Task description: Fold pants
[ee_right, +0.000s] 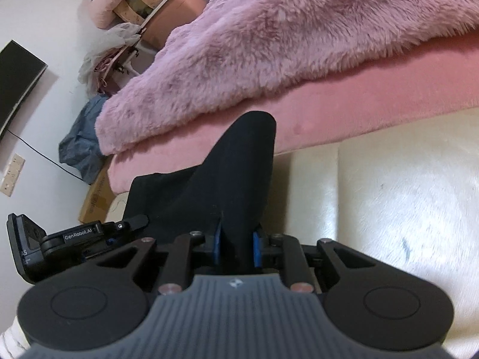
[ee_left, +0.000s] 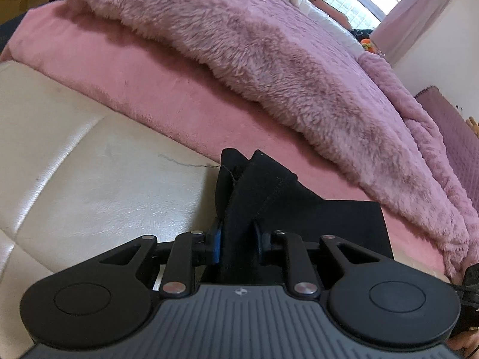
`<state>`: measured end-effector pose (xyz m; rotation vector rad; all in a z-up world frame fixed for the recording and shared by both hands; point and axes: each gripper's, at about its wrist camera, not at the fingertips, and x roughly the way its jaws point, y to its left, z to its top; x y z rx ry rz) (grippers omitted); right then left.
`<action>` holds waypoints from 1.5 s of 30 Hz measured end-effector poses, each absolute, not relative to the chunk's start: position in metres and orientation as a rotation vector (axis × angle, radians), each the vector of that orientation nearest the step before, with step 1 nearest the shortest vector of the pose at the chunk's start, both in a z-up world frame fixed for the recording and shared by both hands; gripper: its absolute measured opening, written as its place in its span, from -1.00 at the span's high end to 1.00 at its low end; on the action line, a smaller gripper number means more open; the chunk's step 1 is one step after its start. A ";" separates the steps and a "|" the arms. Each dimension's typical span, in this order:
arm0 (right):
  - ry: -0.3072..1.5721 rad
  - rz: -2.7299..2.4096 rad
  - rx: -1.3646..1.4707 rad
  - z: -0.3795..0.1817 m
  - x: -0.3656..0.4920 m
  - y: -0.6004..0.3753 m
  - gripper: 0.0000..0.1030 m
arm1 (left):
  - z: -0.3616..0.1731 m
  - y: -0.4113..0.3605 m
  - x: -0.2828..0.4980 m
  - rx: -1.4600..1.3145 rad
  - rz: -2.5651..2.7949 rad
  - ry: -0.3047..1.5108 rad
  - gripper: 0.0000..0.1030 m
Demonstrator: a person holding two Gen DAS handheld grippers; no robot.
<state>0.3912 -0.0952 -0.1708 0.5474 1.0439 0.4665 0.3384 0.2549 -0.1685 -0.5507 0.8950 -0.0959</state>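
Note:
The black pants [ee_left: 269,197] bunch up between the blue pads of my left gripper [ee_left: 238,239], which is shut on the cloth over the cream cushion. More black fabric spreads flat to the right of it. In the right wrist view the pants [ee_right: 239,173] rise in a dark fold from my right gripper [ee_right: 236,246], whose blue pads pinch them tight. My left gripper [ee_right: 131,223] shows at the left of that view, also in the black cloth.
A fluffy pink blanket [ee_left: 269,59] lies over a pink sheet [ee_left: 125,89] on the bed behind. The cream padded surface [ee_right: 404,209] lies below. A monitor [ee_right: 18,80], a blue cloth heap [ee_right: 80,137] and a cardboard box [ee_right: 95,200] are at the left.

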 end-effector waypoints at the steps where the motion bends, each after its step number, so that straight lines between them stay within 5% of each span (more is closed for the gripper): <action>1: 1.049 0.459 0.545 -0.175 0.394 -0.096 0.70 | -0.172 0.256 0.339 -0.555 -0.098 0.891 0.48; 5: 1.061 0.436 0.553 -0.190 0.397 -0.100 0.68 | -0.178 0.257 0.340 -0.524 -0.091 0.874 0.04; 10: 1.054 0.437 0.533 -0.188 0.396 -0.100 0.67 | -0.173 0.258 0.338 -0.522 -0.072 0.879 -0.05; 14: 1.060 0.400 0.474 -0.172 0.393 -0.097 0.40 | -0.146 0.246 0.327 -0.405 -0.032 0.846 -0.05; 19: 0.979 0.416 0.342 -0.128 0.375 -0.094 0.32 | -0.094 0.235 0.309 -0.321 0.010 0.787 -0.06; 30: 0.625 0.478 0.056 0.025 0.279 -0.079 -0.61 | 0.041 0.178 0.214 -0.059 0.100 0.568 -0.49; 33: 0.505 0.473 -0.004 0.059 0.242 -0.082 -0.59 | 0.065 0.159 0.186 0.005 0.123 0.493 -0.78; 45: 0.287 0.333 -0.060 0.128 0.094 -0.106 -0.60 | 0.096 0.111 0.098 0.060 0.185 0.409 -0.83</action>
